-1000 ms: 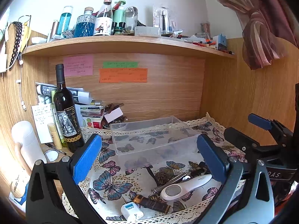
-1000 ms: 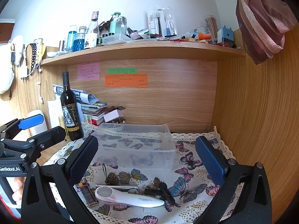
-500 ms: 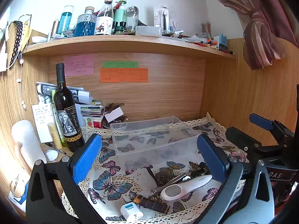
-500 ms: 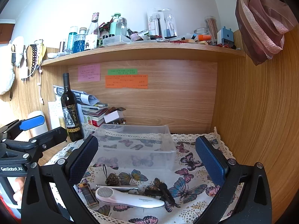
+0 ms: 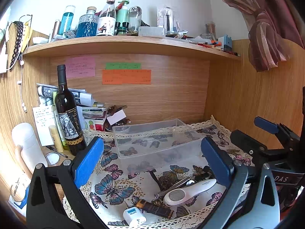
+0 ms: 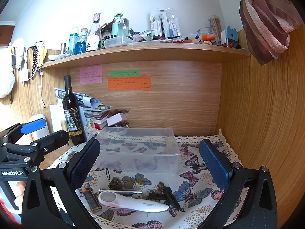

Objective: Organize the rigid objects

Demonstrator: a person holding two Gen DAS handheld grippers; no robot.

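A clear plastic bin point(image 5: 152, 139) point(image 6: 139, 148) stands empty on a butterfly-print cloth. In front of it lie a white handheld device point(image 5: 188, 190) point(image 6: 131, 203), a metal rod point(image 5: 172, 187) point(image 6: 120, 191), a brown lighter-like stick point(image 5: 154, 208) point(image 6: 91, 197), a white adapter point(image 5: 133, 216), a pine cone point(image 6: 115, 184) and black items point(image 6: 167, 194). My left gripper point(image 5: 152, 164) is open and empty above these. My right gripper point(image 6: 150, 164) is open and empty, hovering before the bin. Each gripper shows at the edge of the other's view.
A dark wine bottle point(image 5: 67, 114) point(image 6: 73, 110), a white cylinder point(image 5: 28, 145), stacked books and papers point(image 5: 89, 110) crowd the left. A wooden wall point(image 6: 266, 114) closes the right. A cluttered shelf point(image 5: 124, 43) hangs overhead.
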